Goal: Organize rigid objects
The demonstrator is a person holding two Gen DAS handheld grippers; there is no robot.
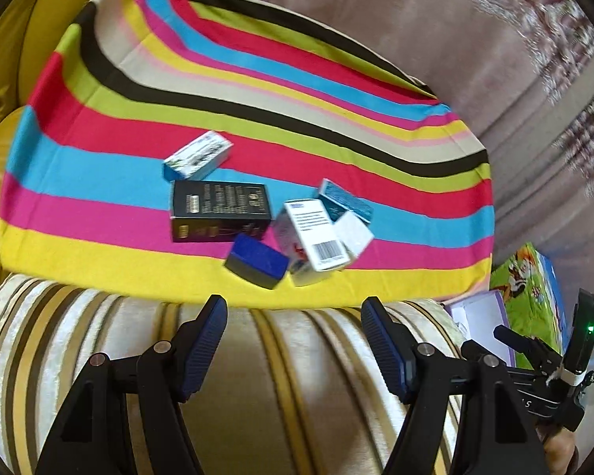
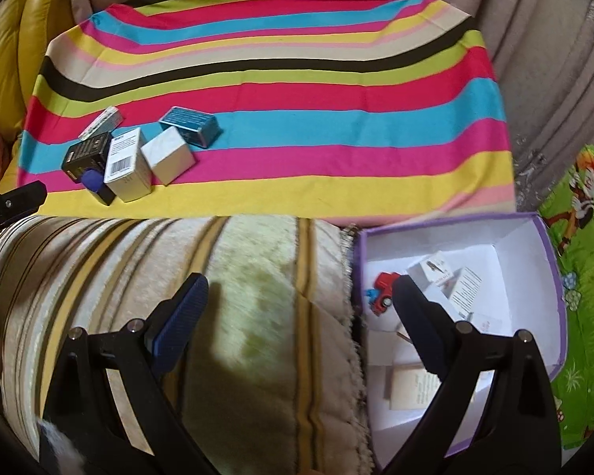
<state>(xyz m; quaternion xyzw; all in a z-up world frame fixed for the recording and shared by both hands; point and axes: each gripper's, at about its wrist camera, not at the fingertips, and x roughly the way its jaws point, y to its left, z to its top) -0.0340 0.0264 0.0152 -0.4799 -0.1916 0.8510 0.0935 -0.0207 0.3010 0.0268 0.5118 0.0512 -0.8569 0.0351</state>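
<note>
Home, living-room corner. Yellow sofa cushions stood left of striped cloth; pinkish carpet lay beyond cloth. Cream striped plush blanket lay just in front of cloth. Child's cartoon-print mat lay right of cloth, beside purple-edged storage box holding red toy car.

Six small boxes sit on the striped cloth: black box, blue-white box, navy box, barcode box, white box, teal box. One purple bin at four o'clock, one red toy car inside.
</note>
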